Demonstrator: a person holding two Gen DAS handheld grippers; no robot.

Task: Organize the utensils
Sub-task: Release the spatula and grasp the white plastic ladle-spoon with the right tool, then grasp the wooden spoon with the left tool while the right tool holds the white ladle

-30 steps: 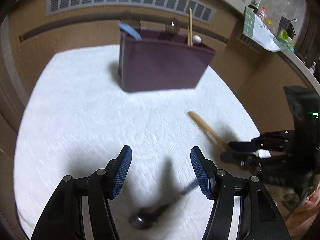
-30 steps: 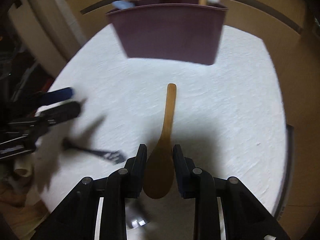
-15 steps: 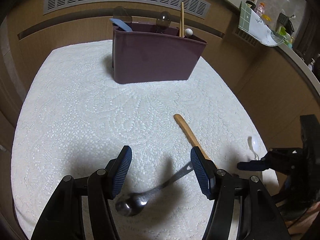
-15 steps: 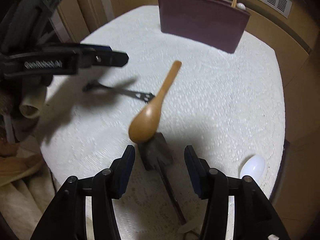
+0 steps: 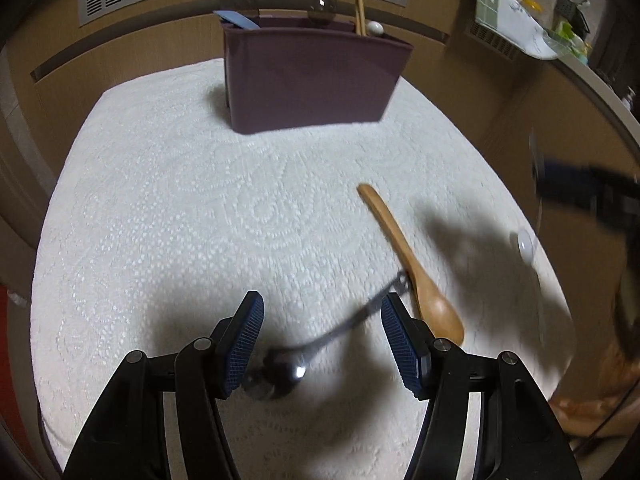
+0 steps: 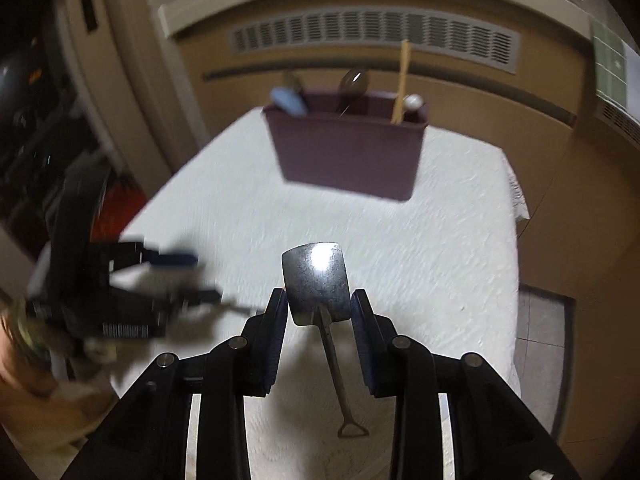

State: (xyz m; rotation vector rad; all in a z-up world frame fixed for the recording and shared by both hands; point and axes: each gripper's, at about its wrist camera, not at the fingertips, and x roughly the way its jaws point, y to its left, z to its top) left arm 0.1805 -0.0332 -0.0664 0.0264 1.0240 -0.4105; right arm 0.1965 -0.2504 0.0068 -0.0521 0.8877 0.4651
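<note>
1. Your right gripper [image 6: 319, 306] is closed on a small metal shovel-shaped spoon [image 6: 316, 282], its 2 pads pressing the sides of the flat blade; the handle runs back toward the camera between the arms, and the spoon is lifted off the cloth.
2. Your left gripper [image 5: 320, 340] is wide open and grips nothing. A dark metal spoon [image 5: 280, 372] lies on the cloth between its fingers, bowl nearest the camera, handle running up and right past the right finger.
3. The tip of that handle ends just beside a wooden spoon [image 5: 408, 264], which lies flat on the cloth to the right of your left gripper, bowl toward you, handle pointing at the box.
4. A small white spoon [image 5: 525, 245] sits near the right edge of the cloth, well apart from the wooden spoon.
5. The dark purple box [image 5: 312, 80] stands at the far end of the white cloth [image 5: 180, 220]. Sticking out of it are a blue piece [image 5: 238, 20], 2 metal spoon bowls, wooden chopsticks [image 5: 360, 4] and a white knob [image 5: 375, 28].
6. In the left view your right gripper is only a dark blur at the right edge.
</note>
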